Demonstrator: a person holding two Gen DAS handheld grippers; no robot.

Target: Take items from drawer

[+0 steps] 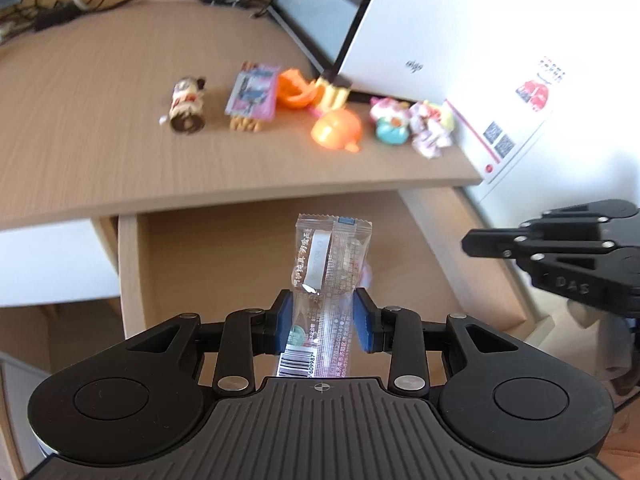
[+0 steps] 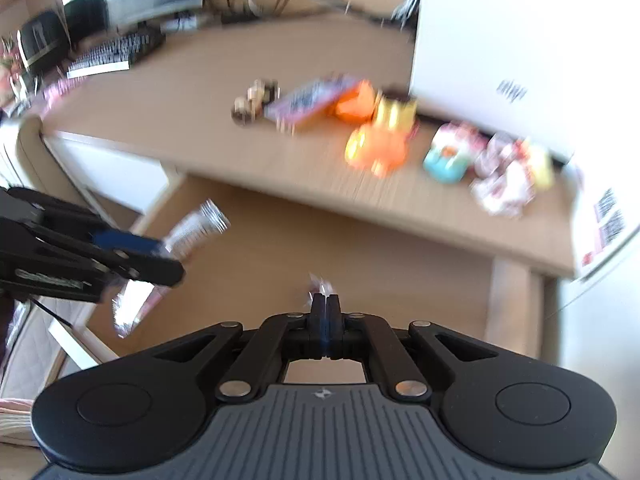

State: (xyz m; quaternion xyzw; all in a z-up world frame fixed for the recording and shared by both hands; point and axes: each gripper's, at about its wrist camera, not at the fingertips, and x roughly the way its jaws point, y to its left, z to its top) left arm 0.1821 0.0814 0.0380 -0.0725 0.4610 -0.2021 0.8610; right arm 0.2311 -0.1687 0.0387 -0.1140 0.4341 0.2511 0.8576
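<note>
The open wooden drawer sits under the desk edge. My left gripper is shut on a clear snack packet with a barcode, held upright above the drawer between the blue pads. The right wrist view shows that gripper at the left with the packet. My right gripper is shut above the drawer floor. A small pinkish candy wrapper shows just past its tips. From the left wrist view the right gripper has a bare tip, and the candy lies behind the packet.
On the desk top lies a row of small toys and snacks: a brown roll, a pink packet, orange toys and wrapped sweets. A white box stands at the right. Cables and a keyboard lie at the back.
</note>
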